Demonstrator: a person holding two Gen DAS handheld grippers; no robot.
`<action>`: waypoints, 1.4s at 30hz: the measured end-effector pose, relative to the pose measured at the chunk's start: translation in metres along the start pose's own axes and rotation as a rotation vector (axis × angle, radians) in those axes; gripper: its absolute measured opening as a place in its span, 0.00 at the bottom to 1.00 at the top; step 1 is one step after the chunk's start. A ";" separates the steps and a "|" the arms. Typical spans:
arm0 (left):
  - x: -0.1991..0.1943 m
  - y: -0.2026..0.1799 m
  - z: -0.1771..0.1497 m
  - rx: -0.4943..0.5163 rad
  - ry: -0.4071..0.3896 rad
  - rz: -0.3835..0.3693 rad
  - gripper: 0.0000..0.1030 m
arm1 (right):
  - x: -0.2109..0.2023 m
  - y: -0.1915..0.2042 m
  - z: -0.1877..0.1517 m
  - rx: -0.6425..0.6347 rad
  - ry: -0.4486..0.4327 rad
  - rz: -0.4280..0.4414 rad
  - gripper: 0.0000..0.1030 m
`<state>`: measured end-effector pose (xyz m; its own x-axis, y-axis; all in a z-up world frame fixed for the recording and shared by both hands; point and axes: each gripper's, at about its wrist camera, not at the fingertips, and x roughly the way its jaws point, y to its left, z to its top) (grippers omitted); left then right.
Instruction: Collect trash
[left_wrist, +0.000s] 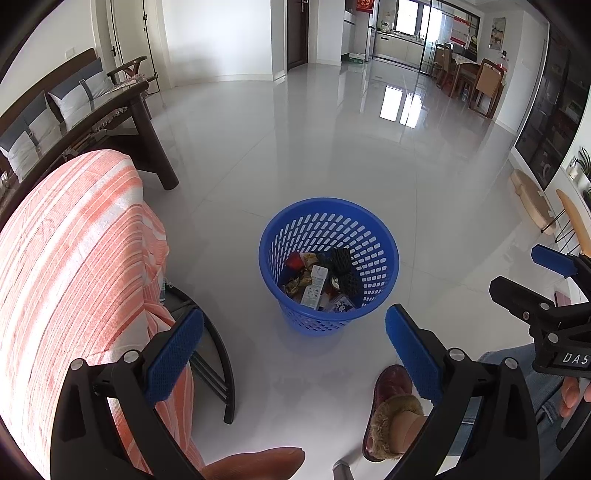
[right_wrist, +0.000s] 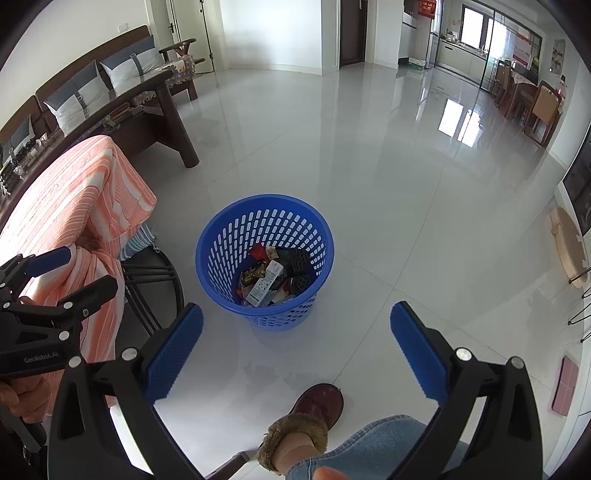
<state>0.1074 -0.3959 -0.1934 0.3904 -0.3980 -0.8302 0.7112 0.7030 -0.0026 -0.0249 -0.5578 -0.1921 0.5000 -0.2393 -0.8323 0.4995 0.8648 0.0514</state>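
A round blue plastic basket with slotted walls (left_wrist: 328, 264) (right_wrist: 264, 260) stands upright on the glossy white tiled floor (left_wrist: 295, 147) (right_wrist: 369, 166), well out from the furniture, holding a heap of trash (left_wrist: 319, 282) (right_wrist: 275, 275): a pale milk carton (left_wrist: 314, 287) (right_wrist: 266, 283), crumpled wrappers and black foam netting (left_wrist: 343, 269) (right_wrist: 300, 267). Both tools hang above and just short of it. The left gripper (left_wrist: 293, 350) (right_wrist: 72, 271) has its blue-padded fingers spread wide with nothing between them, and the right gripper (right_wrist: 295, 343) (left_wrist: 524, 275) is parted just the same, carrying nothing. Beside the basket on the left sits a seat draped in an orange-and-white striped cloth (left_wrist: 74, 266) (right_wrist: 74, 199), with a dark wooden sofa (left_wrist: 92, 107) (right_wrist: 122, 92) behind it. A dark red fur-trimmed slipper (left_wrist: 389, 410) (right_wrist: 306, 417) rests on the floor near the basket.
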 end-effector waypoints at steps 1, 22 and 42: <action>0.000 0.000 0.000 0.000 0.000 0.000 0.95 | 0.000 0.000 0.000 0.001 0.000 0.000 0.95; 0.001 0.000 -0.001 0.000 0.004 0.001 0.95 | 0.002 0.000 -0.001 0.004 0.007 0.004 0.95; 0.006 0.002 -0.005 -0.012 0.008 -0.018 0.95 | 0.003 -0.004 -0.005 0.011 0.020 -0.004 0.95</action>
<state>0.1082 -0.3941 -0.2007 0.3731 -0.4063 -0.8341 0.7113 0.7025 -0.0240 -0.0286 -0.5603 -0.1978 0.4840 -0.2335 -0.8434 0.5092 0.8589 0.0544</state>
